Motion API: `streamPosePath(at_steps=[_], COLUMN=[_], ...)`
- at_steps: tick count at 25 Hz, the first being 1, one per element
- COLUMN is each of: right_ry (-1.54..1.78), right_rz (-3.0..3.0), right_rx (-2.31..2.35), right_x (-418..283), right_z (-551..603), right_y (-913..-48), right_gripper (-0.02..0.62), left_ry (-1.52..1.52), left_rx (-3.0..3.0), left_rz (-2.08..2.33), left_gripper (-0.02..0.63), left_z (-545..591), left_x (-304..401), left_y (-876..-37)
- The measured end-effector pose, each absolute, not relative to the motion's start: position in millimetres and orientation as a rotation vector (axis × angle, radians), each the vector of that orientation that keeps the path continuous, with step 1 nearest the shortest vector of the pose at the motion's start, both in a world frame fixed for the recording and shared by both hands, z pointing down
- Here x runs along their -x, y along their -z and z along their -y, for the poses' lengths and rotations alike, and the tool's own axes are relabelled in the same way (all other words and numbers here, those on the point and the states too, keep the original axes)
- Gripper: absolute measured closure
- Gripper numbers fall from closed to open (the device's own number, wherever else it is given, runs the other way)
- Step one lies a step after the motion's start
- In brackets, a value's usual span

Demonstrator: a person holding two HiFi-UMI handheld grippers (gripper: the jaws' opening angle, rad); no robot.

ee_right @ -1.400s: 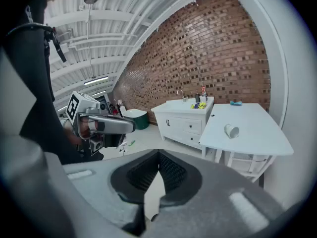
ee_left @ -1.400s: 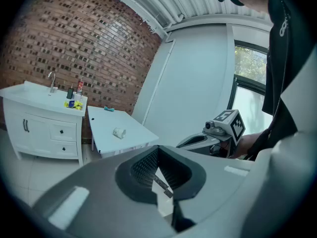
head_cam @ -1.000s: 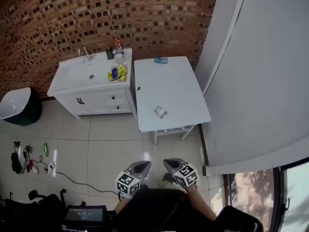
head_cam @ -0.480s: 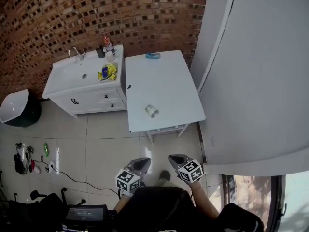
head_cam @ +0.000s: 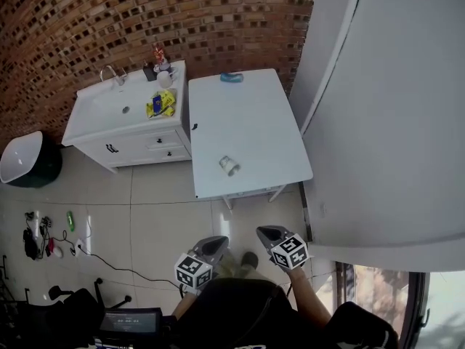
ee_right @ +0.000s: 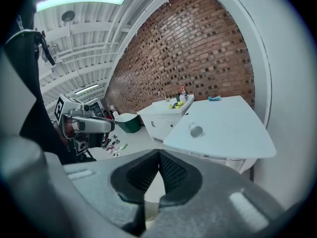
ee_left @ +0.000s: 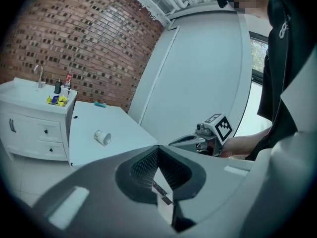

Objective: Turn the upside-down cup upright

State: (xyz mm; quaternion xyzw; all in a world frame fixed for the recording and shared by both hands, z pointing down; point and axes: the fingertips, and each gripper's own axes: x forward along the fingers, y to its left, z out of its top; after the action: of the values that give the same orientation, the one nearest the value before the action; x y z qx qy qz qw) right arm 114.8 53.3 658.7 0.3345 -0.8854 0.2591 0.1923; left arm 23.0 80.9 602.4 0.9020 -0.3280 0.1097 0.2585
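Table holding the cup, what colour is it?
The table is plain white; the head view shows it best.

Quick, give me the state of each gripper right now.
Left gripper: closed, nothing between the jaws.
Right gripper: closed, nothing between the jaws.

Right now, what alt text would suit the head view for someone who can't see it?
A small cup lies on its side on a white table beside a sink cabinet, before a brick wall. Below, the person holds the left gripper and right gripper, both shut and empty, over the tiled floor, well short of the table.
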Motion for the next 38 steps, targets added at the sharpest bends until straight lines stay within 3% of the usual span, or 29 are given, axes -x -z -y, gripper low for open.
streamPosePath(at_steps=[24,38], right_ry=[-0.702,-0.728], right_rz=[2.366,2.368], right_rx=[-1.065,-1.034], right_x=[-22,-16], right_z=[22,41], right_y=[-638,-647], right_gripper=[0.603,0.603], left_ry=[-0.158,-0.178], left_rx=[-2.496,-2.495], left_rz=[0.715,0.744], left_gripper=[0.591,0.591], left_z=[23,46], left_x=[68,76], left_y=[-594,-594])
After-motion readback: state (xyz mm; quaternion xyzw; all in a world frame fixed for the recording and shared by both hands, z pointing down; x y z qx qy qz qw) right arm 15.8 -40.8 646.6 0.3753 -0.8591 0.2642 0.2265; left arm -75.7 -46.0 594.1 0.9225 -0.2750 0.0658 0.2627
